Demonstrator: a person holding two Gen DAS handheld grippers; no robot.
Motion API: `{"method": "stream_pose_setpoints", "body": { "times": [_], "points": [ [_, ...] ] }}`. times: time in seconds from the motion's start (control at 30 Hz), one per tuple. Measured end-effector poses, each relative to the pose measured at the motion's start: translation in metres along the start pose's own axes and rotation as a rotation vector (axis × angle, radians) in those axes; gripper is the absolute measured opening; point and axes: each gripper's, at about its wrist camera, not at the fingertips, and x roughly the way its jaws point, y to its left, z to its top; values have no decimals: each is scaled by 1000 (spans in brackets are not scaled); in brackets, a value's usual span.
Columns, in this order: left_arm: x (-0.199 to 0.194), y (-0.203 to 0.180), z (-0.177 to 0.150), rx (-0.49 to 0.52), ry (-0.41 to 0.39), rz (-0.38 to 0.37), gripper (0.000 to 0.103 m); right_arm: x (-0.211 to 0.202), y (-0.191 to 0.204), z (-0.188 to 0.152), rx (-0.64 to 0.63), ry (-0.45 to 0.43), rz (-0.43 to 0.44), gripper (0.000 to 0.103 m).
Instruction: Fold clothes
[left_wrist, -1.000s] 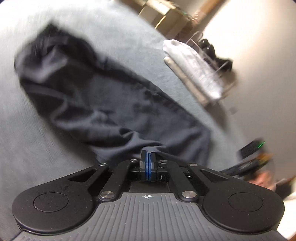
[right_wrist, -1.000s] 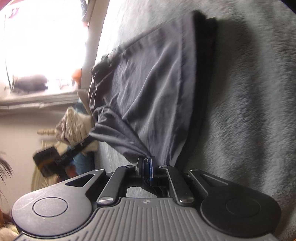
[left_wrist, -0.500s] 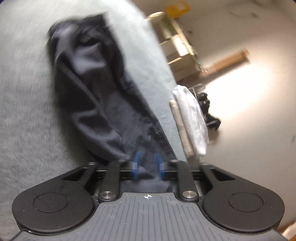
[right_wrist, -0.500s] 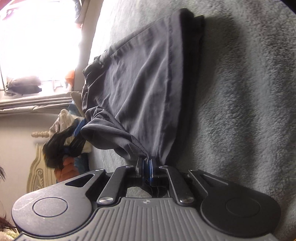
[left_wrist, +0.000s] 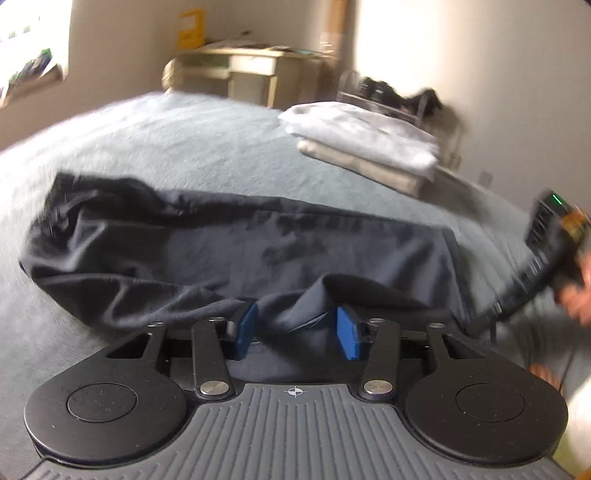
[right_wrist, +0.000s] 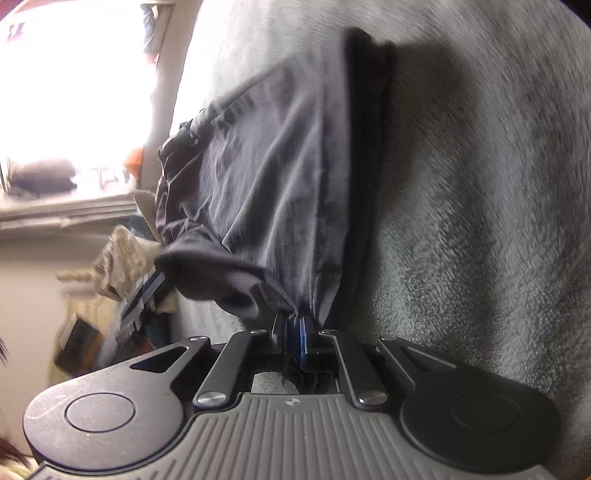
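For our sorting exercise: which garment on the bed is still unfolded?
The dark garment, lying loose and rumpled; the white and beige pieces sit neatly stacked.

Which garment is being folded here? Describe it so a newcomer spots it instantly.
On the grey bed cover, nearest the cameras, lies a long dark navy garment. Unlike the pale folded stack behind it, it is dark, rumpled and unfolded.

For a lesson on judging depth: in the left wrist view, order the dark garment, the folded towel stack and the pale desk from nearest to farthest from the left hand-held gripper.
1. Dark garment: between the left hand-held gripper pads, across the bed.
2. Folded towel stack: farther back, right side of the bed.
3. Pale desk: beyond the bed, against the wall.
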Motion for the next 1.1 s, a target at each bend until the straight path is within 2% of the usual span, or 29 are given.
{"method": "stream_pose_setpoints", "body": {
  "times": [0.03, 0.13, 0.2, 0.27, 0.33, 0.53, 0.6, 0.73, 1.0, 1.1],
  "points": [
    [5, 7, 2, -42, 5, -13, 40, -1, 7, -1, -51, -5, -28, 8],
    [17, 24, 3, -160, 28, -54, 38, -5, 39, -5, -272, -27, -164, 22],
    [22, 33, 3, -228, 39, -79, 36, -11, 66, -11, -447, -76, -253, 26],
    [27, 42, 2, -297, 50, -103, 36, -16, 90, -17, -590, -128, -285, 29],
    [29, 45, 2, -328, 48, -119, 36, -13, 110, -21, -699, -145, -278, 30],
    [35, 49, 3, -380, 57, -150, 36, 45, 161, -33, -1066, -76, -294, 30],
    [35, 50, 3, -380, 52, -151, 36, 63, 167, -31, -1119, -43, -309, 29],
    [34, 50, 3, -372, 42, -153, 37, 86, 170, -20, -1156, -29, -339, 29],
    [33, 50, 2, -356, 16, -185, 37, 110, 167, 0, -1103, 20, -374, 30],
    [33, 52, 1, -358, 10, -195, 37, 114, 164, 2, -1079, 26, -382, 36]
  ]
}}
